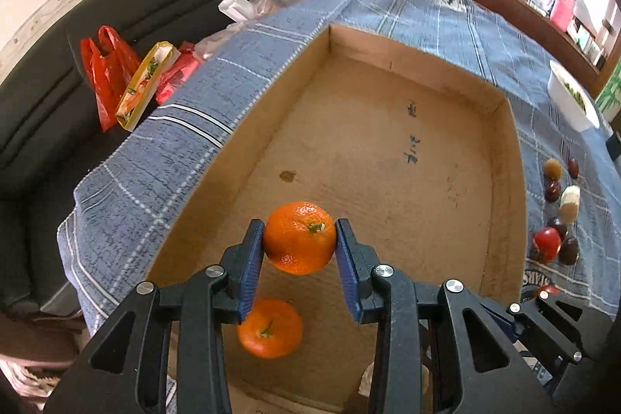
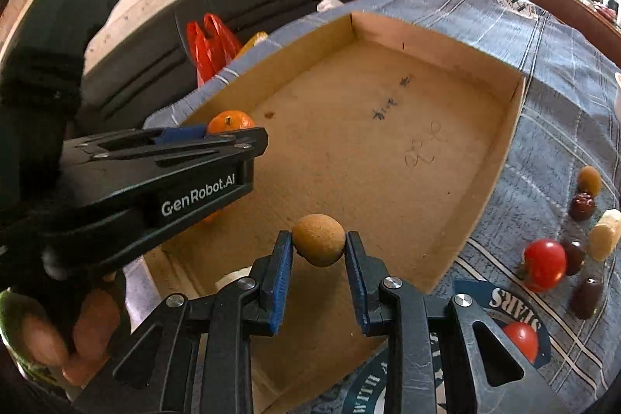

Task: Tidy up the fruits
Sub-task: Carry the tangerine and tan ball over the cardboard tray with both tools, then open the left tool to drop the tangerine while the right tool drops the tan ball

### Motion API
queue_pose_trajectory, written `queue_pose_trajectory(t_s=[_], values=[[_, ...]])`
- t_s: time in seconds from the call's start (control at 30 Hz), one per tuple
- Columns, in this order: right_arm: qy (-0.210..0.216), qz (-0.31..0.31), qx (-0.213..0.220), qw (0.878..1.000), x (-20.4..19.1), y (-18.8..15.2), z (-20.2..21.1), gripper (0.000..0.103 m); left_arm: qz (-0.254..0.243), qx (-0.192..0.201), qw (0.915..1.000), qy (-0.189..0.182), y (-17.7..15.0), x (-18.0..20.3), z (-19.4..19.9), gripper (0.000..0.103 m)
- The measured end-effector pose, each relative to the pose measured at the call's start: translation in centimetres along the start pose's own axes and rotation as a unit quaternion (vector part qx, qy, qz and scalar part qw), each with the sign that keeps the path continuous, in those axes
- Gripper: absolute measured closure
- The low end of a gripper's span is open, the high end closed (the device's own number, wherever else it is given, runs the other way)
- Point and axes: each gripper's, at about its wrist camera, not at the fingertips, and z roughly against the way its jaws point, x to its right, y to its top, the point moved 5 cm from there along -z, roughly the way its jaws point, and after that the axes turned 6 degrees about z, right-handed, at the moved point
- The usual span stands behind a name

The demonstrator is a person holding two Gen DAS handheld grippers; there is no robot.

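My left gripper [image 1: 299,243] is shut on an orange mandarin [image 1: 299,239] and holds it above the near left part of the cardboard box [image 1: 500,181]. A second mandarin [image 1: 269,328] lies on the box floor below it. My right gripper [image 2: 319,247] is shut on a small tan-brown round fruit [image 2: 319,239] above the box's [image 2: 496,158] near edge. The left gripper [image 2: 202,150] with its mandarin [image 2: 231,121] also shows at the left of the right wrist view.
Loose fruits lie on the blue checked cloth right of the box: red tomatoes [image 2: 545,264], dark brown fruits [image 2: 582,206], pale ones [image 2: 603,237]. A white bowl [image 1: 570,99] stands at the far right. Bags [image 1: 112,76] sit on the dark sofa at left.
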Motion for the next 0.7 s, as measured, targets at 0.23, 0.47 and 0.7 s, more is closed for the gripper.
queue_pose_trajectory(t_s=[0.23, 0.47, 0.7], values=[[0.004, 0.006, 0.001, 1.0, -0.2, 0.1, -0.4, 0.074, -0.002, -0.015, 0.9999, 0.005, -0.4, 0.1, -1.0, 0.068], [0.003, 0.002, 0.018, 1.0, -0.2, -0.3, 1.3, 0.056, 0.015, -0.02, 0.9997, -0.007, -0.5, -0.5, 0.2, 0.067], [0.02, -0.018, 0.036, 0.999, 0.1, -1.6, 3.9, 0.057, 0.034, -0.001, 0.9992, -0.022, -0.7, -0.6, 2.7, 0.067]])
